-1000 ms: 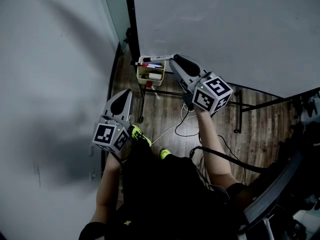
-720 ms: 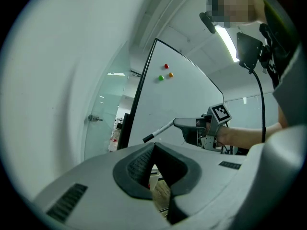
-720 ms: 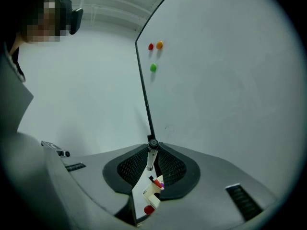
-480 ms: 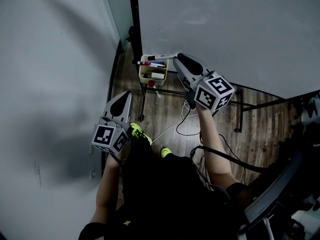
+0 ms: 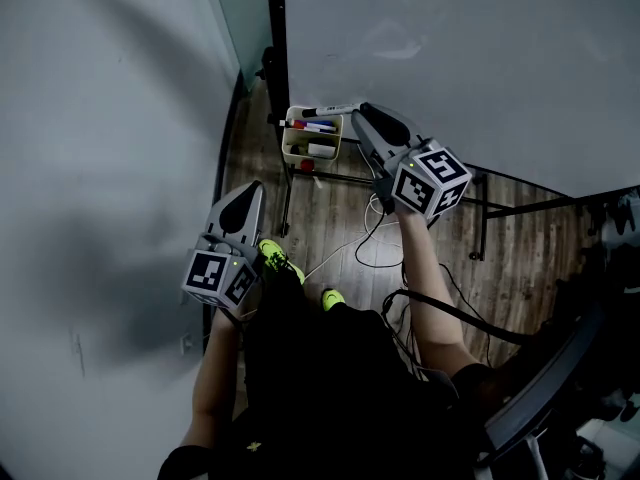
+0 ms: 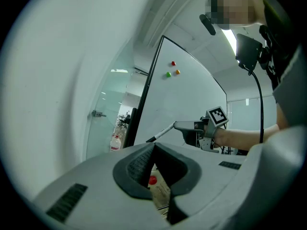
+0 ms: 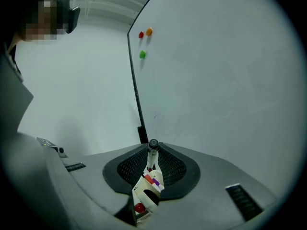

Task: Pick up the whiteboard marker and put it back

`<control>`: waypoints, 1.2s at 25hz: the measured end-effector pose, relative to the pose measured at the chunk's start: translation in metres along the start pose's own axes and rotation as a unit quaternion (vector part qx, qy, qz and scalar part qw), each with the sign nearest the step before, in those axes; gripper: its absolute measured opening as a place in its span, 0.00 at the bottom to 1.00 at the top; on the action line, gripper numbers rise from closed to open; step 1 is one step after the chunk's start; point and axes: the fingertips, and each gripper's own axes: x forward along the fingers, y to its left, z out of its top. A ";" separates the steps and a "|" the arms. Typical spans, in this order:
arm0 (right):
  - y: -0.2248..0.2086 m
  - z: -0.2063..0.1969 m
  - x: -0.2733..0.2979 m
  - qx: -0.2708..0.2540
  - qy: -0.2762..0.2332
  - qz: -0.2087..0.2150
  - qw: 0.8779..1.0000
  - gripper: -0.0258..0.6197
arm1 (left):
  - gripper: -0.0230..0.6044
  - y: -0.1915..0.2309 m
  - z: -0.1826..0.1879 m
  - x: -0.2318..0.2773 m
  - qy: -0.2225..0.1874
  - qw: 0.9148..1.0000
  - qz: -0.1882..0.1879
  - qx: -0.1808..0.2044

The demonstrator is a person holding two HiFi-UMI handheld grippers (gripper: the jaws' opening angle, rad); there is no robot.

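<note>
My right gripper [image 5: 361, 110] pinches a white, black-capped whiteboard marker [image 5: 335, 110] near a cream box [image 5: 312, 139] of markers. My left gripper [image 5: 244, 188] has its jaws pressed together.

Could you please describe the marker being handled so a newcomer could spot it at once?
Find the big whiteboard, then the small cream box near its black-framed edge. The marker is the white, dark-tipped one clamped in the right gripper over that box, unlike the coloured ones lying inside.
</note>
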 end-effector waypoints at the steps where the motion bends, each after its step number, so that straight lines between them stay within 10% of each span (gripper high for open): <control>1: -0.001 -0.002 0.001 0.001 0.002 -0.001 1.000 0.14 | 0.09 0.001 0.000 0.000 0.000 1.000 0.001 -0.001; 30: -0.022 -0.049 0.034 0.008 0.049 -0.018 0.999 0.14 | 0.09 0.038 -0.024 -0.018 0.028 0.999 0.029 -0.030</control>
